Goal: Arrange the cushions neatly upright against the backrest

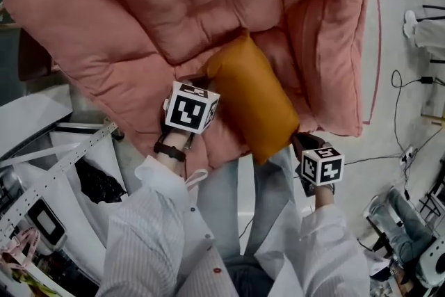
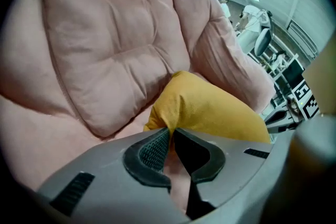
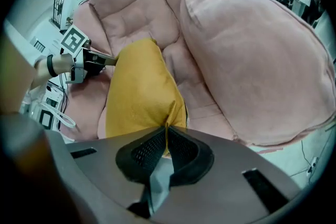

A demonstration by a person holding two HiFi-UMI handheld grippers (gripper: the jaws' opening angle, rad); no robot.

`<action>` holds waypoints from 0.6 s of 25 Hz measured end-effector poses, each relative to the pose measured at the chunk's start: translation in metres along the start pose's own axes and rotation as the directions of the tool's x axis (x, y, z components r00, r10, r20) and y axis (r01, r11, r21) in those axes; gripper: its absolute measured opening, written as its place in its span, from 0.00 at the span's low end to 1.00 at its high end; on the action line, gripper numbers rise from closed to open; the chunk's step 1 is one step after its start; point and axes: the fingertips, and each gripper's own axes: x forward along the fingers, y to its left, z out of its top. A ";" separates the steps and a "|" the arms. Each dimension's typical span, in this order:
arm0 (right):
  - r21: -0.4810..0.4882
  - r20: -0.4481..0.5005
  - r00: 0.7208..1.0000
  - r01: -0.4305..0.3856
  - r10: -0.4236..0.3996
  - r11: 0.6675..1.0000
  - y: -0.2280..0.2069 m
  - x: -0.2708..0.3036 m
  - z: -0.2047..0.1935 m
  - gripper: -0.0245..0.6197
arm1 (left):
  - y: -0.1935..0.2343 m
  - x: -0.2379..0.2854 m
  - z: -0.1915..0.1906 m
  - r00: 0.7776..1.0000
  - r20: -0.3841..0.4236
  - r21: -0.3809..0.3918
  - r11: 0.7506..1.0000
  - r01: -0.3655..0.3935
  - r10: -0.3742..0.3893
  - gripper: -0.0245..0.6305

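Note:
A mustard-yellow cushion [image 1: 252, 102] lies slantwise on the seat of a big pink padded armchair [image 1: 174, 3], its upper end toward the backrest. My left gripper [image 1: 203, 83] is shut on the cushion's upper left corner; in the left gripper view the yellow cushion [image 2: 210, 110] is pinched into a fold between the left gripper's [image 2: 170, 134] pads. My right gripper [image 1: 300, 144] is shut on the lower right corner at the seat's front edge. In the right gripper view the cushion [image 3: 139, 89] runs from my right gripper [image 3: 166, 131] up to the left gripper [image 3: 97, 63].
The chair's thick right armrest [image 3: 252, 60] rises close beside the cushion. The person's jeans-clad legs [image 1: 236, 198] stand against the seat front. A white table with a metal rail [image 1: 62, 156] and clutter sits at the left. Cables [image 1: 407, 108] run over the floor at the right.

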 end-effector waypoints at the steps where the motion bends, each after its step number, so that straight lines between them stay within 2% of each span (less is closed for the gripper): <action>1: -0.018 0.001 1.000 0.004 -0.004 1.000 -0.002 -0.001 0.006 0.07 | 0.001 -0.004 0.002 1.000 0.018 -0.028 1.000 -0.013 0.014 0.10; 8: -0.162 0.028 1.000 0.005 -0.001 0.987 -0.002 -0.013 0.061 0.07 | 0.021 -0.039 0.008 0.988 0.108 -0.153 0.984 -0.092 0.109 0.10; 15: -0.296 0.070 0.997 0.009 0.012 0.955 -0.012 -0.029 0.127 0.07 | 0.029 -0.058 0.004 0.971 0.141 -0.306 0.942 -0.141 0.191 0.10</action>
